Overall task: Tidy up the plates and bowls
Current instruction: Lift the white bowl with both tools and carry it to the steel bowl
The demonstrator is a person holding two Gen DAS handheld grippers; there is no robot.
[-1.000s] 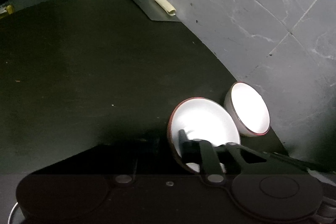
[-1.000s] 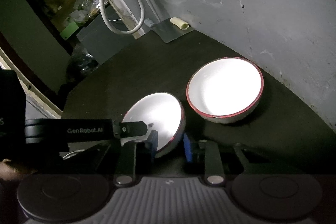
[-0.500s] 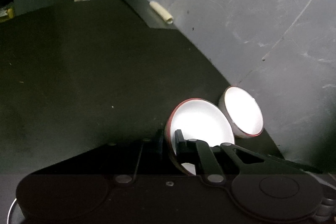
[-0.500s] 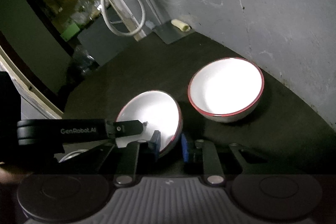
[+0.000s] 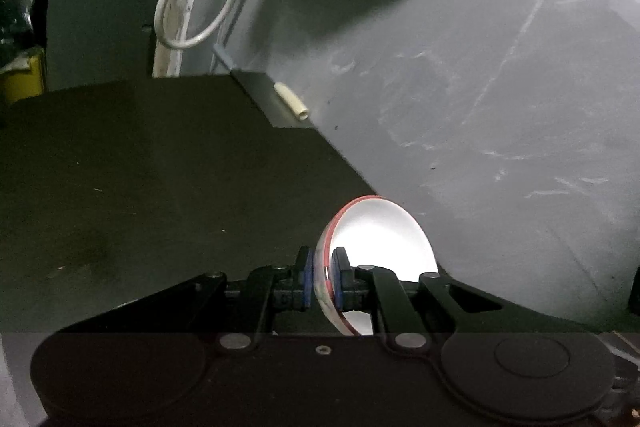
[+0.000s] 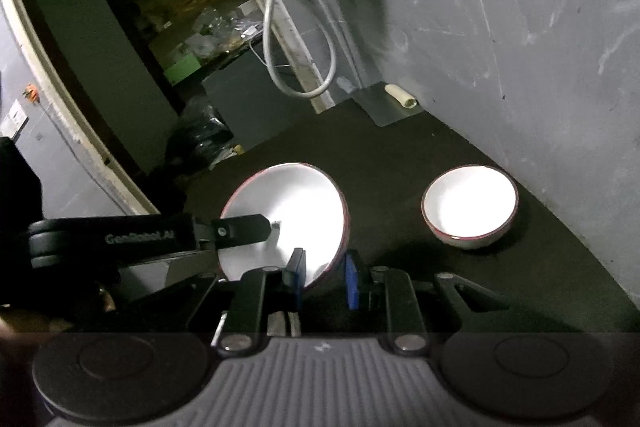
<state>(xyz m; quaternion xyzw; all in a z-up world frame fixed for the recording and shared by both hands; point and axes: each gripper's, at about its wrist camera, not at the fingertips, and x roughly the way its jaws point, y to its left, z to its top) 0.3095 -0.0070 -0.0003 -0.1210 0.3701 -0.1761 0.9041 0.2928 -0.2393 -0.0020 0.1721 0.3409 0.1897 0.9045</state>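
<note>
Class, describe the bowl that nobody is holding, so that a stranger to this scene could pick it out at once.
Start at the grey wall and follow its foot along the dark table. Near the table's curved edge sits a white bowl with a thin red rim, upright on the surface. Its neighbour, the other bowl, is tilted and pinched at the rim by both grippers; this one stands free.

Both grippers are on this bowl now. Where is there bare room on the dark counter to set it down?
Free: the wide dark counter left of the held bowl, up to the cream tube. Crowded: the wall-side strip, where the second bowl sits.
</note>
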